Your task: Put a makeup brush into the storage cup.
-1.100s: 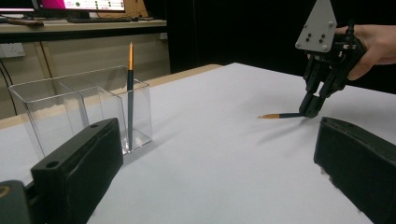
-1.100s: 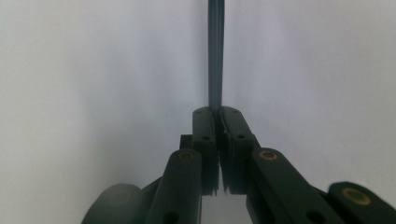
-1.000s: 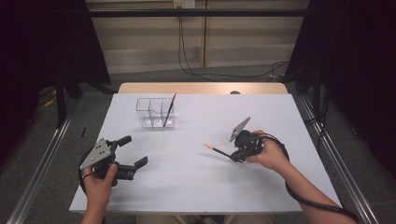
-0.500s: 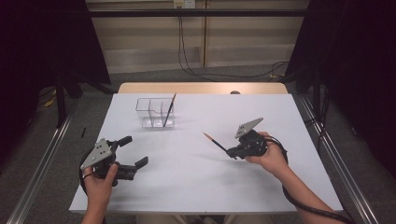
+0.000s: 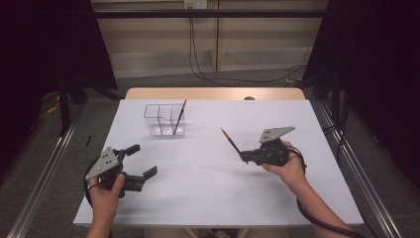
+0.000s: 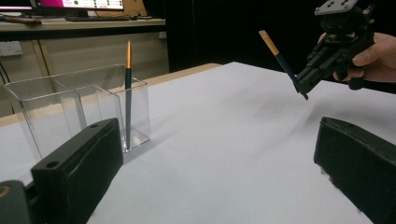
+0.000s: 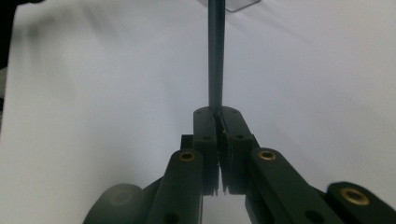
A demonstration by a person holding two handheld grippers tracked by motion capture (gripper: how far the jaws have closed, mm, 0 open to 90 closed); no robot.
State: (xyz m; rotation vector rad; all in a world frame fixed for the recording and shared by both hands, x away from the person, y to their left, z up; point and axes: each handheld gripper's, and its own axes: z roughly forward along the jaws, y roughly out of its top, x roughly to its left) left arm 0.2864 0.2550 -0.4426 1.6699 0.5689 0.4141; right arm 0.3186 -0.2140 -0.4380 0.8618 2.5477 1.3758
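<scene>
While one pencil (image 5: 179, 117) stands in holder (image 5: 154, 119), right gripper (image 5: 244, 157) jaws clamp second pencil (image 5: 231, 140) midair, probably headed there; left gripper (image 5: 142, 161) jaws apart, empty.

A white surface (image 5: 208, 188) covers the table, with a strip of bare wood showing along its far edge. On it stands a clear three-compartment holder (image 5: 163, 120) near the far left, one dark brush (image 5: 179, 118) upright in the holder's right compartment.
</scene>
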